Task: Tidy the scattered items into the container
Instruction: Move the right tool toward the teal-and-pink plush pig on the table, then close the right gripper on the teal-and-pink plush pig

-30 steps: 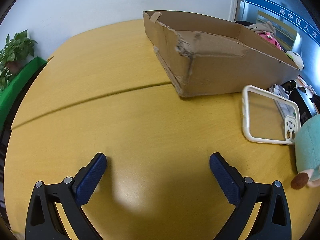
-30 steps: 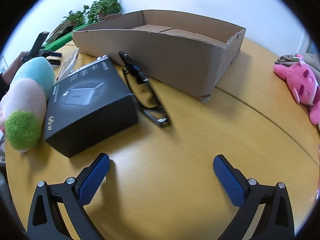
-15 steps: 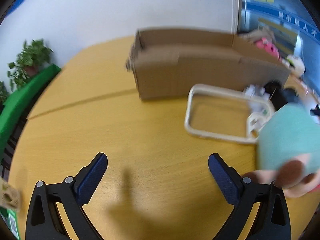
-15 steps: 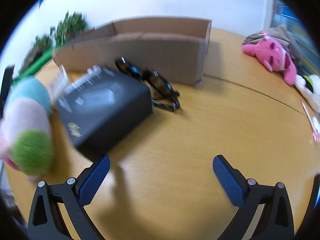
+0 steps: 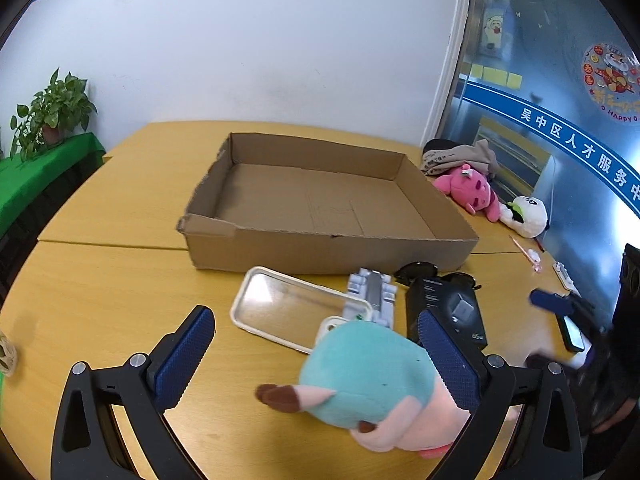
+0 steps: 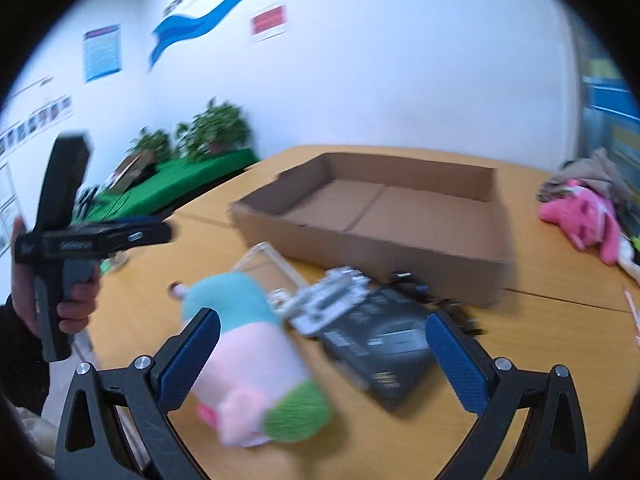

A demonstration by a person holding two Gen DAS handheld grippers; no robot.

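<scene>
The left claw [image 5: 316,356] is spread wide above the tabletop [image 5: 120,292], holding nothing; the teal end of a plush [image 5: 368,384] lies between its fingers, nearer the right finger [image 5: 448,364], and contact cannot be told. The right claw [image 6: 322,354] is also wide and empty, raised over the same plush [image 6: 252,364], which shows here as teal, pink and green lying on its side; this view is blurred.

The box [image 5: 328,208], a shallow open cardboard tray, sits on the tabletop beyond the scattered things, with nothing in it. Just in front of its near wall lie a clear phone case [image 5: 296,308] with a pale rim, a grey plastic part [image 5: 374,294] touching the case's far corner, a black carton [image 5: 448,312] beside that, and dark glasses [image 5: 420,270] against the box wall. The plush overlaps the near corner of the case.

At the right of the box, well apart from the clutter, a pink plush [image 5: 468,192] and a white plush [image 5: 526,216] rest near the tabletop's edge. In the right wrist view a hand [image 6: 76,300] grips the handle of the left tool at the left edge.
</scene>
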